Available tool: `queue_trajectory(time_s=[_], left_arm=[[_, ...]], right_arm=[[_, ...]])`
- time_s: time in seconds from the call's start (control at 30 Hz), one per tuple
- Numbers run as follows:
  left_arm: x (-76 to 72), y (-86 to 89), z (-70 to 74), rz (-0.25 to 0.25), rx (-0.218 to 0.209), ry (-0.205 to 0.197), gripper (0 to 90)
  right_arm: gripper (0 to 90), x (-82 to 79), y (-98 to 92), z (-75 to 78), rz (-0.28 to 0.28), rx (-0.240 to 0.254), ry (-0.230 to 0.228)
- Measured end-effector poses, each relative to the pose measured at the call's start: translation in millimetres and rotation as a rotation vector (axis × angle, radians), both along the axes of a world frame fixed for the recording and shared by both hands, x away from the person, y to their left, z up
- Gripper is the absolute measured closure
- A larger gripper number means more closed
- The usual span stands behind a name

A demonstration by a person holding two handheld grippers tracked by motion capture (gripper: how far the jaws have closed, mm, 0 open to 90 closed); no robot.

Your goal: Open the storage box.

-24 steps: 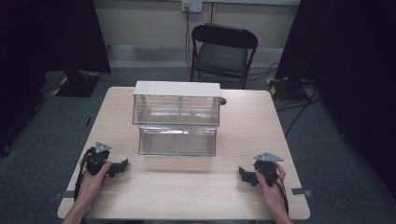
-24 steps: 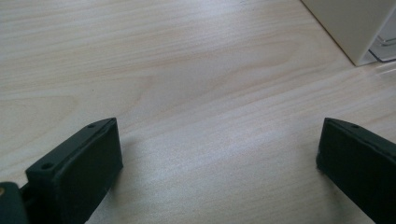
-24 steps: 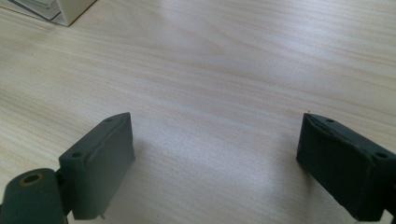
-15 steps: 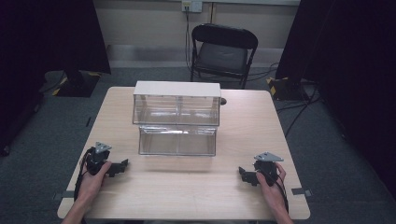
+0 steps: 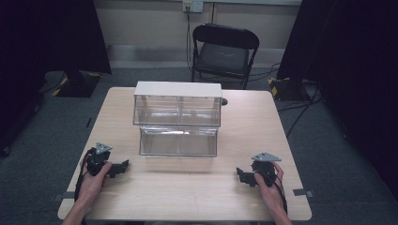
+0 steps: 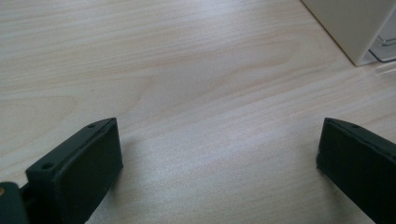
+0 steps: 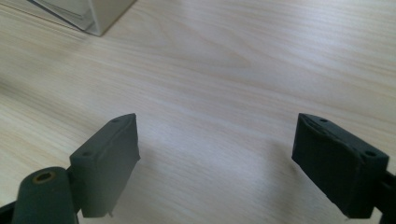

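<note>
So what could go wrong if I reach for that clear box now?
The clear box looks stepped, its white lid on the upper part; a push on one end might tip it or slide it. The left gripper and right gripper are open, but the box looks wider than either gap.

Left hand (image 5: 90,183) grips the black two-jaw left gripper (image 5: 123,165), grey three-cornered plate on top — jaws spread wide, nothing between them, pointing inward toward the other hand. Right hand (image 5: 268,184) grips the matching black right gripper (image 5: 239,175), likewise plated — jaws equally wide apart and empty, pointing inward. Both forearms enter from the bottom edge, well apart.
</note>
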State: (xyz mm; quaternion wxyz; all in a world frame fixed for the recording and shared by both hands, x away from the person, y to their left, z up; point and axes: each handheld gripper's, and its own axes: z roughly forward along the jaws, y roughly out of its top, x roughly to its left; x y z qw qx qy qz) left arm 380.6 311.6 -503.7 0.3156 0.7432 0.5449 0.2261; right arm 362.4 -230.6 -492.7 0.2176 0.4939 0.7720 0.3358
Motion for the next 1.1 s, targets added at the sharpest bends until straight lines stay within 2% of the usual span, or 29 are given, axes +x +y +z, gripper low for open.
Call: queue_trajectory(time_s=[0.2, 0.47, 0.7, 0.93, 1.1], left_arm=[[0.0, 0.0, 0.0, 0.0, 0.0, 0.0, 0.0], [0.0, 0.0, 0.0, 0.0, 0.0, 0.0, 0.0], [0.0, 0.0, 0.0, 0.0, 0.001, 0.0, 0.0], [0.0, 0.1, 0.1, -0.001, 0.002, 0.0, 0.0], [0.0, 0.0, 0.0, 0.0, 0.001, 0.0, 0.0]], right_arm=[[14.1, -2.3, 9.8, 4.2, 0.03, -0.001, -0.016], [14.4, -0.9, 21.2, 14.0, 0.055, 0.045, -0.022], [14.4, -4.1, 36.1, 18.9, 0.106, 0.059, -0.034], [14.3, -4.4, 46.1, 26.4, 0.132, 0.082, -0.05], [14.2, -4.0, 51.8, 28.1, 0.155, 0.09, -0.043]])
